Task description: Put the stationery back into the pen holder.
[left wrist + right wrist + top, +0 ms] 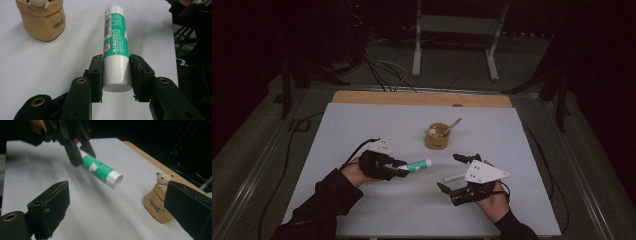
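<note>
Over the white table [362,125], my left gripper [399,168] clamps the white end of a green-and-white glue stick [418,165], both pads [97,75] pressed against its sides. The stick is held clear of the surface near the table's middle, its far end pointing right toward my right gripper [451,172]. That gripper waits near the right, jaws spread wide with nothing between them, and a white stick [455,177] lies just beside it. Farther back stands a tan cup [437,136] with a small bear figure [163,179] on its rim.
</note>
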Tool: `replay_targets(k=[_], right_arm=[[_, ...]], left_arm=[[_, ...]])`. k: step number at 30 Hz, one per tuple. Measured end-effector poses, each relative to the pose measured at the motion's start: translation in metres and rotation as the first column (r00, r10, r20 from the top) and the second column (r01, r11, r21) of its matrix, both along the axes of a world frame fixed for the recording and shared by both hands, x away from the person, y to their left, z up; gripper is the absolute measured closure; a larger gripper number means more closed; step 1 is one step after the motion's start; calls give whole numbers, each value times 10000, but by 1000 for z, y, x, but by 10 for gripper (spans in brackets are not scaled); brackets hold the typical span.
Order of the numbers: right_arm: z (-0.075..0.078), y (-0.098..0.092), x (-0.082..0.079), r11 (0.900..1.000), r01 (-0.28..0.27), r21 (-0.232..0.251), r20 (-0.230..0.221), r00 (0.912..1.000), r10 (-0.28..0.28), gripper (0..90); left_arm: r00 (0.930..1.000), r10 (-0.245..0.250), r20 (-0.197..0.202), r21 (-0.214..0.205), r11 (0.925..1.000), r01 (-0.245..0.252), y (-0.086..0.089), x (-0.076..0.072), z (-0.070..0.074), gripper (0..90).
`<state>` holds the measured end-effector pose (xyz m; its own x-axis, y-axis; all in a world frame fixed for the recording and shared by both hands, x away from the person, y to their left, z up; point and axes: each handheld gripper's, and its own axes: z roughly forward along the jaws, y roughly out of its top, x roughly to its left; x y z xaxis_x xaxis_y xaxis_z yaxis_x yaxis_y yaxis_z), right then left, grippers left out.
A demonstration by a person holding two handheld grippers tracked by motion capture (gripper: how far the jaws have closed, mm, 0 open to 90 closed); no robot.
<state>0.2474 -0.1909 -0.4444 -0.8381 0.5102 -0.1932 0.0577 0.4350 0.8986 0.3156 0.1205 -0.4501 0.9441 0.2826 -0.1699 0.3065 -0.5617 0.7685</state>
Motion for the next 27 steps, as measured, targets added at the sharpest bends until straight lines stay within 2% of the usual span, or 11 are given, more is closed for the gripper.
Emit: replay_targets(k=[3,6,9,14,18,19,20,21,22,23,27], right_arm=[[-1,8,0,9964,-49,-851,323,9994,76,67],[-2,11,-1,9942,-122,-1070,517,9985,179,67],[-2,18,-2,9828,56,-1847,1060,9943,142,41],[-6,24,-5,9669,-81,-2550,1174,9923,393,30],[-11,33,-9,9442,-293,-3279,1150,9908,707,24],[-13,39,-12,9248,-118,-3803,1557,9848,765,21],[-13,39,-12,9248,-118,-3803,1557,9848,765,21],[-16,44,-14,9035,-28,-4287,1758,9806,864,21],[-16,44,-14,9035,-28,-4287,1758,9806,864,21],[-18,48,-15,8880,-67,-4598,1780,9790,996,21],[-20,54,-16,8715,97,-4903,2187,9693,1123,21]], left_arm=[[10000,-77,-11,170,9998,77,-6,-1,0,662],[9999,-57,-92,187,9998,59,-8,-1,0,661],[9999,-50,-160,305,9995,55,-13,0,0,662],[9996,-50,-271,404,9992,61,-18,0,1,662],[9992,52,-390,609,9981,-28,-22,1,1,662],[9989,82,-456,682,9977,-51,-24,2,1,662],[9989,82,-456,682,9977,-51,-24,2,1,662],[9982,177,-577,666,9977,-139,-25,3,1,662],[9982,177,-577,666,9977,-139,-25,3,1,662],[9981,157,-599,650,9978,-118,-25,2,1,662],[9966,233,-793,765,9969,-172,-27,3,2,662]])
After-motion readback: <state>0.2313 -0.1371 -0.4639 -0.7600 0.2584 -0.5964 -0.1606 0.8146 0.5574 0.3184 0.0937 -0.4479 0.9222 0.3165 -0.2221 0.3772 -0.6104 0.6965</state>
